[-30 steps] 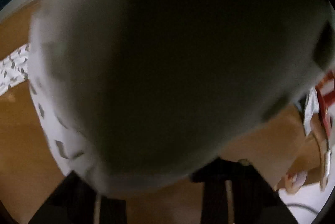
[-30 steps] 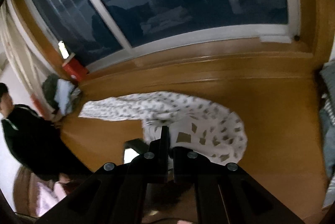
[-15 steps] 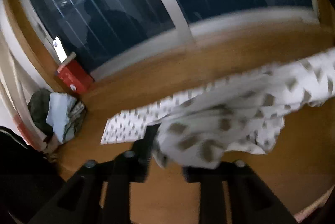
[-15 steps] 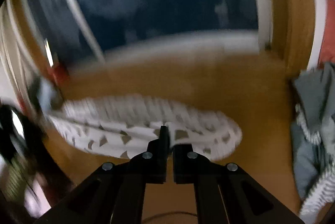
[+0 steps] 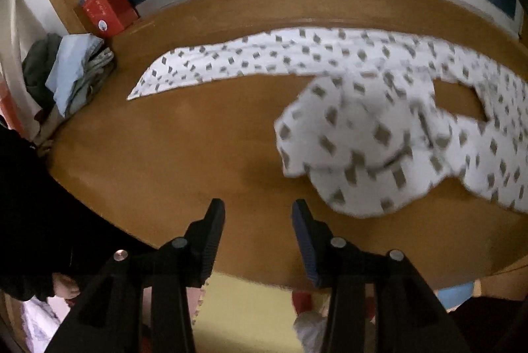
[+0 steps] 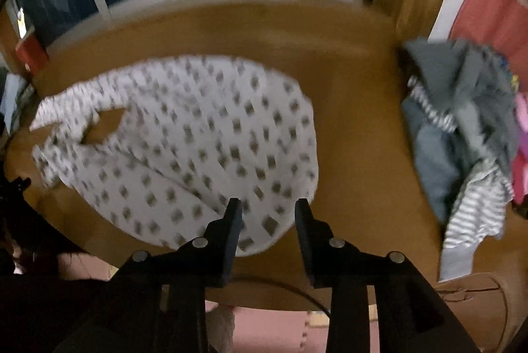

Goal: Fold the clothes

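A white garment printed with small grey diamonds [image 5: 363,108] lay spread on the round wooden table [image 5: 184,135], one long part stretched toward the window and a rumpled fold nearer the front; the left gripper [image 5: 258,214] hung over bare wood just beside that fold, jaws apart and holding nothing; the right gripper [image 6: 268,214] hovered at the garment's near edge, jaws likewise apart and empty; a heap of grey and striped clothes [image 6: 462,135] sat at the table's right side.
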`<action>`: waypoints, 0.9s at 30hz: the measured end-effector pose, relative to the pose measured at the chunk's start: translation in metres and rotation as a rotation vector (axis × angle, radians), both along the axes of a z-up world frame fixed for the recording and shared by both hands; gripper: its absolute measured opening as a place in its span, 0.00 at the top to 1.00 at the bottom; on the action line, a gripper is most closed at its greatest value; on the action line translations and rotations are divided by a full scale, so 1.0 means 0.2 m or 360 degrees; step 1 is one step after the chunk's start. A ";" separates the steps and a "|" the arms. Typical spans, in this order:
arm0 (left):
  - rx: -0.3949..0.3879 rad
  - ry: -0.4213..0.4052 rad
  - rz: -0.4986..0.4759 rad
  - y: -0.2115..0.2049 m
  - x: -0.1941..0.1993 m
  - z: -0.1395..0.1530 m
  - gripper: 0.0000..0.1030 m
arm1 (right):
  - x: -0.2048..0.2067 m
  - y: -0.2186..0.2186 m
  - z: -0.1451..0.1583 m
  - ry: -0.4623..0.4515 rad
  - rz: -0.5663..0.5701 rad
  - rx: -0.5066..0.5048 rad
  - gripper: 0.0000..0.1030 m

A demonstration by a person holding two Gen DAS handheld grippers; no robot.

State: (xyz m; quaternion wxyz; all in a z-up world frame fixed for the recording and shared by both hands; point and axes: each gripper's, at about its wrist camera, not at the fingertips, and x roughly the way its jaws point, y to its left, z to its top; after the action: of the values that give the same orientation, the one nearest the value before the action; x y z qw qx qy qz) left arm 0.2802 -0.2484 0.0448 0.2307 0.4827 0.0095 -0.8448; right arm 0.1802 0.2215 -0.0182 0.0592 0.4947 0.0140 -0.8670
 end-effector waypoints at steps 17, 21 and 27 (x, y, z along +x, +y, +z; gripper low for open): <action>0.0316 -0.0216 -0.0689 -0.22 -0.67 -0.07 0.48 | -0.08 -1.76 -0.28 0.0064 0.0873 -0.0120 0.61; 0.0509 -0.0213 -0.0804 -0.21 -0.69 -0.14 0.67 | -0.11 -1.85 -0.35 0.0017 0.0787 -0.0077 0.61; 0.0651 0.0086 -0.0639 -0.39 -0.54 0.01 0.92 | -0.13 -1.82 -0.37 -0.0007 0.0538 -0.0171 0.97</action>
State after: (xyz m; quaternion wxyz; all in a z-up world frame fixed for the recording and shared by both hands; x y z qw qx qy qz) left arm 0.1724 -0.3255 0.0473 -0.0437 0.4888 0.0902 -0.8666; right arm 0.1545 -0.1418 -0.0925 0.2305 0.4833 0.0504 -0.8430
